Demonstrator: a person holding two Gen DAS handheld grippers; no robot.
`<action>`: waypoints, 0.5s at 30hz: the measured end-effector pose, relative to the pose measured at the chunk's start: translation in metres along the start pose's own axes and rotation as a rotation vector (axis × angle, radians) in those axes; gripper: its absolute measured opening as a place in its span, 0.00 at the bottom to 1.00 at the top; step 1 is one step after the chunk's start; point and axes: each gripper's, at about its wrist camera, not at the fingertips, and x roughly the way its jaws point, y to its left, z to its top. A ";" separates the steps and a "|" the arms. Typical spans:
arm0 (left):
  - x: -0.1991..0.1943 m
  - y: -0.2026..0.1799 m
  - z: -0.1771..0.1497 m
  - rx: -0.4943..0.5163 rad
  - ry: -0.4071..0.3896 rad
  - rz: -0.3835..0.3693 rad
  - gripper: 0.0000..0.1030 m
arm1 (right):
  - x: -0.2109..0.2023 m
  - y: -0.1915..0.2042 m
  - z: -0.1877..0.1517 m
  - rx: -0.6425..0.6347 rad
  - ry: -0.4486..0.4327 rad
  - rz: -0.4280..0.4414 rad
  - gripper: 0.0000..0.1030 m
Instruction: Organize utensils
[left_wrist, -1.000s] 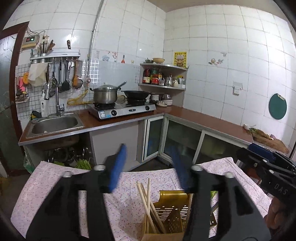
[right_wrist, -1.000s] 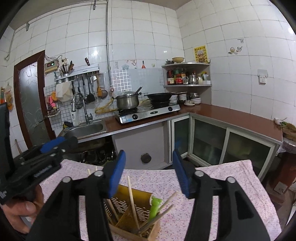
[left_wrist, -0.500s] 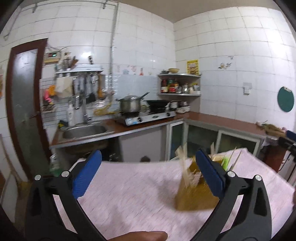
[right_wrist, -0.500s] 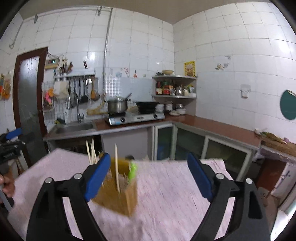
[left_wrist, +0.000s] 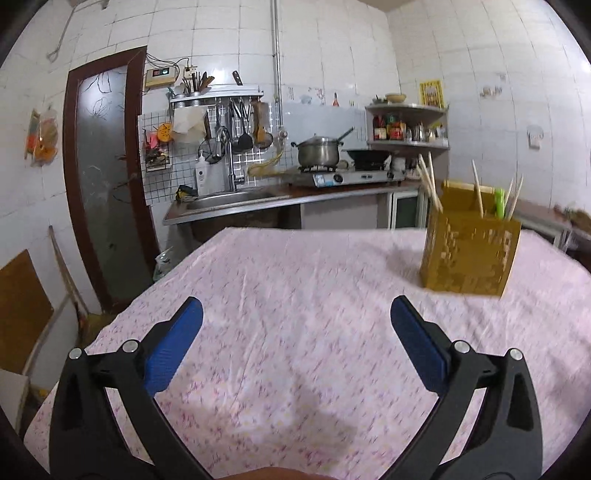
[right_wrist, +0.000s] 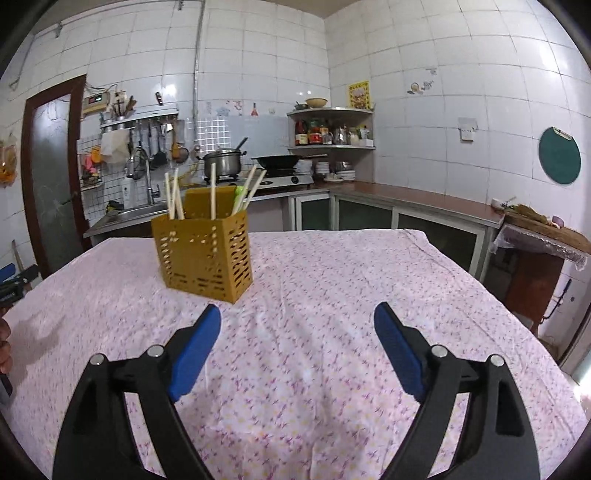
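Note:
A yellow perforated utensil holder (right_wrist: 205, 254) stands upright on the pink flowered tablecloth (right_wrist: 332, 280). Several wooden chopsticks (right_wrist: 173, 197) and a green utensil (right_wrist: 239, 194) stick up out of it. It also shows in the left wrist view (left_wrist: 469, 254), far right, with chopsticks (left_wrist: 428, 182). My right gripper (right_wrist: 297, 347) is open and empty, low over the cloth, in front and right of the holder. My left gripper (left_wrist: 293, 341) is open and empty, in front and left of the holder.
Beyond the table's far edge runs a kitchen counter with a sink (left_wrist: 229, 197), a stove with a pot (left_wrist: 319, 151) and a corner shelf (right_wrist: 332, 136). A dark door (left_wrist: 107, 177) stands left. The left gripper's tip (right_wrist: 14, 280) shows at the right view's left edge.
Both grippers have pulled back and down from above the holder and their jaws have opened wide. The holder now stands farther away, with more tablecloth showing in front.

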 end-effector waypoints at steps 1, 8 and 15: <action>-0.001 -0.002 -0.004 0.011 -0.001 -0.002 0.95 | 0.000 0.002 -0.003 -0.006 -0.003 -0.001 0.81; -0.008 -0.011 -0.012 0.057 -0.040 -0.005 0.95 | 0.002 0.018 -0.020 -0.058 -0.012 0.011 0.81; -0.017 0.004 -0.016 -0.022 -0.087 0.003 0.95 | -0.006 0.017 -0.022 -0.050 -0.043 0.010 0.81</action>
